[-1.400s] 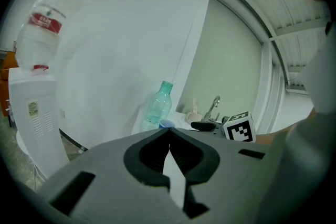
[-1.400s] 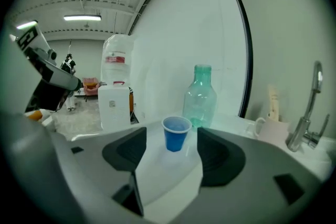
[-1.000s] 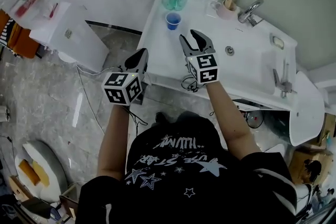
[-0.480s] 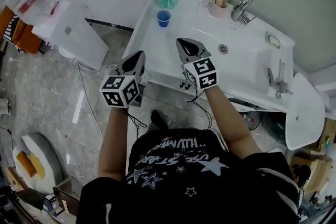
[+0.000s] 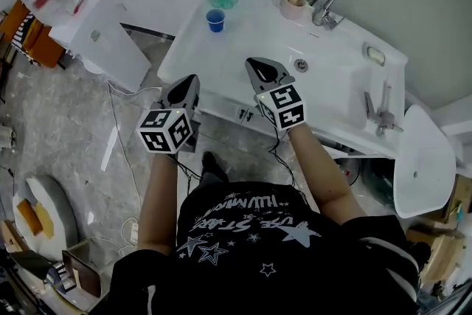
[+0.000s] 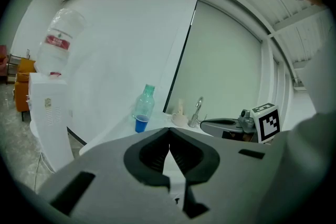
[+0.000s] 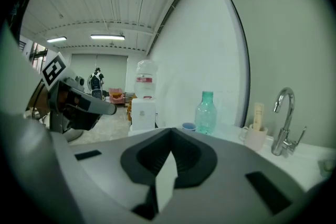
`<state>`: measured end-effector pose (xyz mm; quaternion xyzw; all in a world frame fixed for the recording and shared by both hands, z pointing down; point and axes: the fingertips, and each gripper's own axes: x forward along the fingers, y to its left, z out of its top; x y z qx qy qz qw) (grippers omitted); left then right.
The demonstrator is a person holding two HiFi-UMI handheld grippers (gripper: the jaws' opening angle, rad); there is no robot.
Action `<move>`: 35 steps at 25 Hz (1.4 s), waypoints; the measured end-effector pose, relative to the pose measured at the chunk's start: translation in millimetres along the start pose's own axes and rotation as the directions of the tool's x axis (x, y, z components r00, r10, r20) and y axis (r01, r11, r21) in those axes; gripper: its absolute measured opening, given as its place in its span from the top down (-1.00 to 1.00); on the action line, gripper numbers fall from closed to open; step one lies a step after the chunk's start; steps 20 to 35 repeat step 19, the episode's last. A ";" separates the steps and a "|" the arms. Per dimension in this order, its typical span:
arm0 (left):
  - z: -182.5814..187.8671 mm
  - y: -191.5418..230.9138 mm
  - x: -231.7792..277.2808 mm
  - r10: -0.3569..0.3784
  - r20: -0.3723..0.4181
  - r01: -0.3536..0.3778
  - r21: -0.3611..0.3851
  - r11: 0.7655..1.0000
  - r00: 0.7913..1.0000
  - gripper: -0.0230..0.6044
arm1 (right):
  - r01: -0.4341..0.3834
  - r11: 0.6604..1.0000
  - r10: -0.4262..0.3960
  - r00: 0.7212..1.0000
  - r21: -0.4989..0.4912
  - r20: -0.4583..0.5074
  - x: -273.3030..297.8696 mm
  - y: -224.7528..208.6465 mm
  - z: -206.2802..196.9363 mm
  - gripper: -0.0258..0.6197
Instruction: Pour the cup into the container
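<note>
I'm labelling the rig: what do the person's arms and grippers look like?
Left gripper and right gripper: grey bodies, dark pointed fingers, each with a white cube bearing black square markers. Black T-shirt with white stars and lettering.

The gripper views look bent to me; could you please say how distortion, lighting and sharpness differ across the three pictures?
Left gripper view: strong fisheye, black corners, straight lines bowed, yet the bottle and blue cup stay legible. Right gripper view: same bowing, ceiling lights glaring slightly, tap crisp. Head view: even light, straighter lines, washbasin bright white.
</note>
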<state>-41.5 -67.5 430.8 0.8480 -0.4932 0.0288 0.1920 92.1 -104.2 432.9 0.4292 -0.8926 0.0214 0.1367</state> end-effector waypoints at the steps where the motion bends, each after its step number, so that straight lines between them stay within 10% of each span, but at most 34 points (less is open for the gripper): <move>1: -2.1 -6.1 -2.2 0.004 0.002 -0.004 0.002 1.000 1.000 0.89 | -0.001 1.000 0.001 1.000 -0.001 0.003 -7.3 -1.2 -1.5 0.91; 19: -62.2 -118.8 -61.2 0.043 0.022 -0.044 0.005 0.999 0.999 0.89 | -0.040 0.999 0.040 0.999 -0.001 0.023 -144.0 6.9 -42.6 0.91; 35: -62.2 -118.8 -61.2 0.043 0.022 -0.044 0.005 0.999 0.999 0.89 | -0.040 0.999 0.040 0.999 -0.001 0.023 -144.0 6.9 -42.6 0.91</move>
